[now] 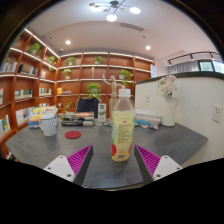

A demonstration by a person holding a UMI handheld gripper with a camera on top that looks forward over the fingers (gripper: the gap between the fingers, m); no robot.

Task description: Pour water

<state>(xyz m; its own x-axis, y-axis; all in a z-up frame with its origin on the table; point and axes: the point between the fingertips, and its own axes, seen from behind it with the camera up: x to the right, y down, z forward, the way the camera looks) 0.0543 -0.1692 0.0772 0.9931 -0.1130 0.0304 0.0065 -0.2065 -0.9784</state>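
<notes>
Fingers of my gripper (113, 161) stand wide apart, their magenta pads (80, 158) facing each other across an open gap, and they have hold of nothing. Just ahead of them, in line with that gap, a clear plastic bottle (122, 125) stands upright on the grey table (45, 147). It holds a yellowish liquid, carries a label with a red mark low on its side, and is closed with a red cap (124, 92). It rests on its own base, apart from both fingers.

Beyond the bottle and off to my left, a small red round thing (72, 134) lies flat on the table, with a white container (47, 125) and other small items I cannot make out behind it. A potted plant (91, 90) stands at the far edge. Wooden shelves (30, 72) line the room behind, and to my right a white partition (195, 105) has a vase of pale flowers (166, 90) in front of it.
</notes>
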